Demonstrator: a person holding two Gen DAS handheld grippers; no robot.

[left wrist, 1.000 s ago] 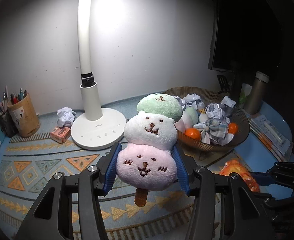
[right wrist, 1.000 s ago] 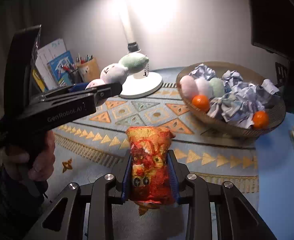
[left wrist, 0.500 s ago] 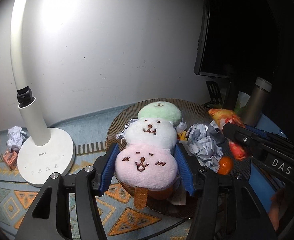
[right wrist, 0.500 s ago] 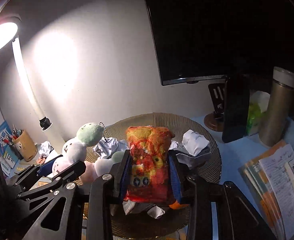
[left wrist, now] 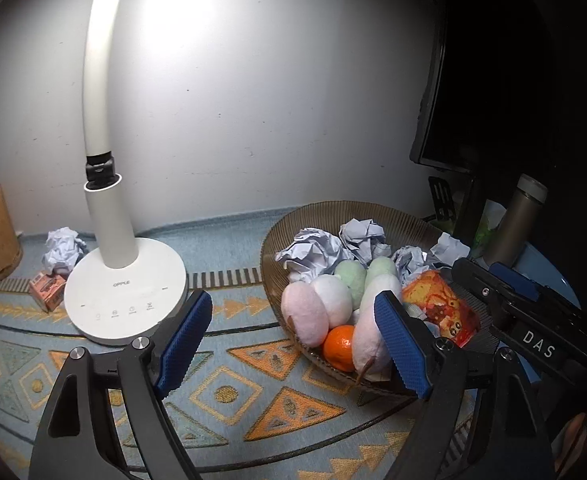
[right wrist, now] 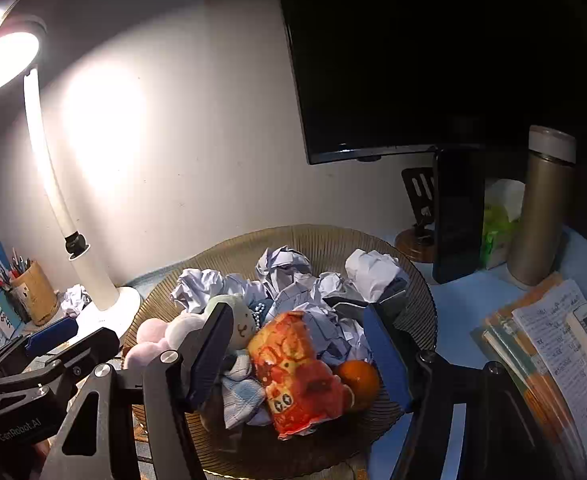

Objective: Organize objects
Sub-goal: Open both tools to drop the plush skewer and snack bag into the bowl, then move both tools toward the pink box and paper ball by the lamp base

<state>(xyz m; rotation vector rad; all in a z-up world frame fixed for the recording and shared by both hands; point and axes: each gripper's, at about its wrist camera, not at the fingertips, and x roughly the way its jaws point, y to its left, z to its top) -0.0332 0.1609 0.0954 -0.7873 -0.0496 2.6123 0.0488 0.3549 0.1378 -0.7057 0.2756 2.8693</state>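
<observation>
Right wrist view: right gripper [right wrist: 297, 356] opening, snack packet [right wrist: 297, 372] lying free between its jaws in basket [right wrist: 421, 292]. Left gripper [left wrist: 293, 340] opening, empty. Step: releasing; next, withdraw clear.

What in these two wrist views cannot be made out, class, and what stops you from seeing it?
- Lamp head: cut off by the top edge in the left wrist view; the lamp shows only its stem and base.
- Monitor: too dark in both views to tell what its screen shows.
- Bowl bottom: covered by crumpled paper, plush toys and the snack bag.
- Booklet writing: too small, right wrist view.
</observation>
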